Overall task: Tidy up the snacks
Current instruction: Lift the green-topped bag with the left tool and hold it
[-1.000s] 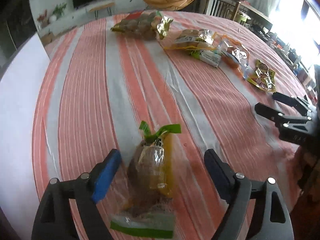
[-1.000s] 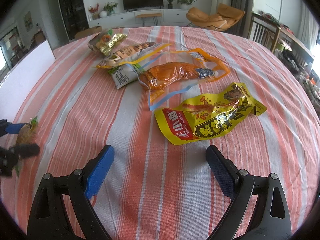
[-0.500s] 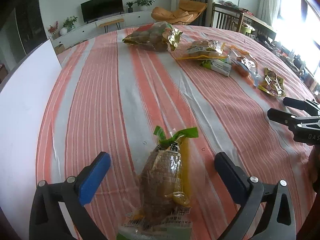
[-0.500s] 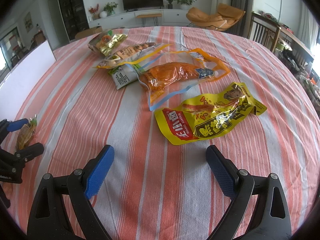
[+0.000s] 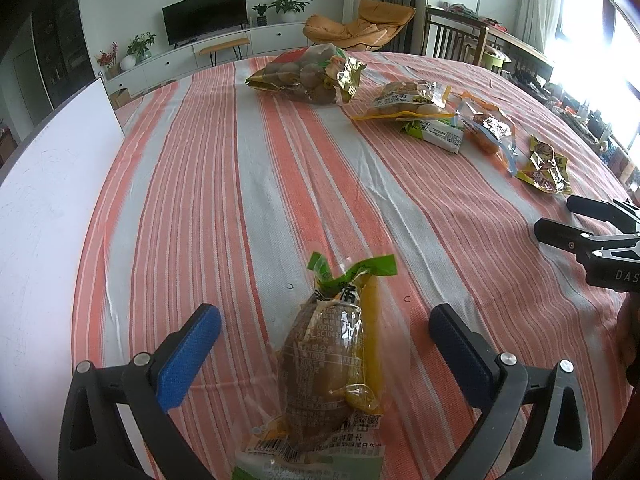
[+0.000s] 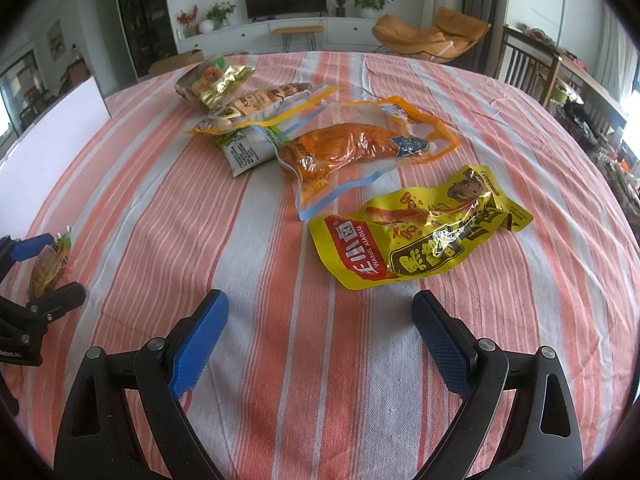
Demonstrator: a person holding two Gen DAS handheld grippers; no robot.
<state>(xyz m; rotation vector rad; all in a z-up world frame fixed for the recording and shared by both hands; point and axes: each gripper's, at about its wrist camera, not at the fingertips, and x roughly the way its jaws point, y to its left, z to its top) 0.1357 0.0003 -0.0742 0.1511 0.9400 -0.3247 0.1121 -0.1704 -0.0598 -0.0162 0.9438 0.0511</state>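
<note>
Left wrist view: my left tongs (image 5: 320, 344) stand wide open around the brown snack packet (image 5: 332, 364) lying on the counter (image 5: 208, 208), pads clear; I should back straight off. My right tongs (image 6: 320, 332), also open and empty, sit just short of the yellow packet (image 6: 416, 236).

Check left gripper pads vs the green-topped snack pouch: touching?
Apart. Left wrist view: the left gripper is open, and striped tablecloth shows between each blue pad and the green-topped snack pouch.
</note>
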